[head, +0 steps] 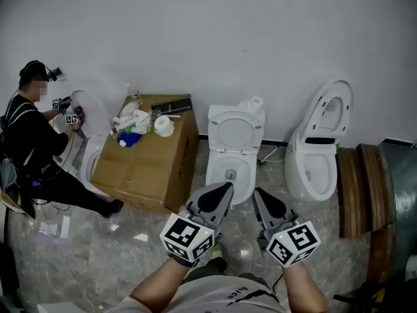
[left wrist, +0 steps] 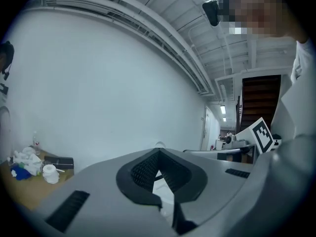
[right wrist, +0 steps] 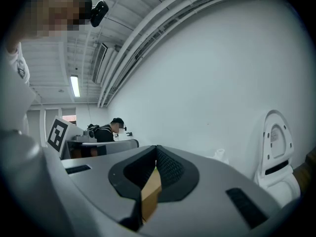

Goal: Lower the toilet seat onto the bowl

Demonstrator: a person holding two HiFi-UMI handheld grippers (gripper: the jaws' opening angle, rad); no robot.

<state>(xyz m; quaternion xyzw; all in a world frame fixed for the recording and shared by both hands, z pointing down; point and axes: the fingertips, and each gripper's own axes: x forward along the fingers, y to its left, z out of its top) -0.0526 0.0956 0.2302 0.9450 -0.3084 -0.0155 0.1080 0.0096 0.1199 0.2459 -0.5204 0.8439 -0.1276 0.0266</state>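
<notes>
Jaws on our left gripper (head: 223, 189) and right gripper (head: 258, 194) are closed and empty. The upright white plastic toilet seat (head: 234, 132) stands well ahead of them. Nudged by closed tips, it may slip and slam onto the white ceramic bowl (head: 229, 173).

Far-left toilet (head: 93, 113) half hidden behind cardboard box (head: 146, 168) and person (head: 29, 142)

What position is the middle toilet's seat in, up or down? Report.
Up. The seat stands raised behind the open bowl, whose inside shows.
</notes>
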